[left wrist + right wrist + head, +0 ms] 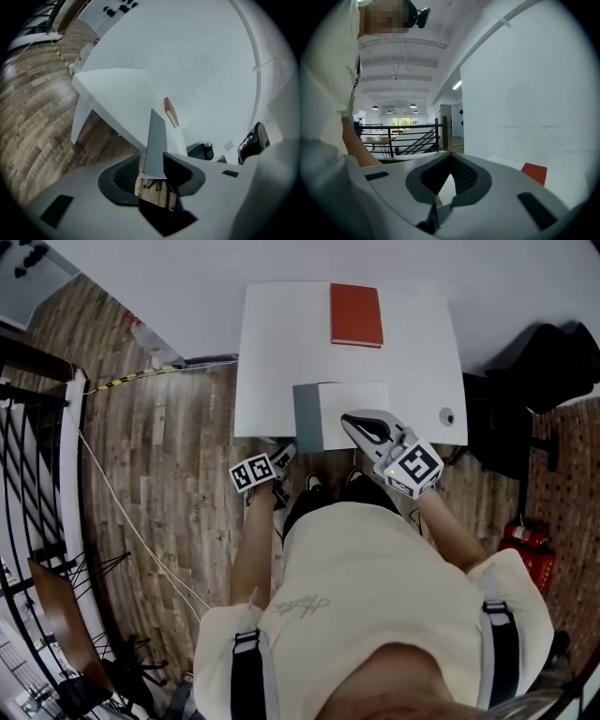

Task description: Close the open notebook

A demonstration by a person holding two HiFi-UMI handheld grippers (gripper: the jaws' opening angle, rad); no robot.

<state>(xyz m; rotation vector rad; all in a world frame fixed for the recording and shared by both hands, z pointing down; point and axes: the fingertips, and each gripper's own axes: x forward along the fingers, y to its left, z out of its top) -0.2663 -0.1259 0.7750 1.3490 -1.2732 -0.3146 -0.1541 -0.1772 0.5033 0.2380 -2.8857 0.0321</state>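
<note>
The white table (272, 362) is the biggest thing. The notebook (330, 404) lies open at its near edge, close to me. Its gray cover (306, 418) stands up, and my left gripper (285, 456) has its jaws pinched on the low corner. My right gripper (349, 420) looks pinched on the white page (366, 395) (I am less sure there). The cover seems thin, light and a bit stiff, so I think its outer edge is the best place to hold.
</note>
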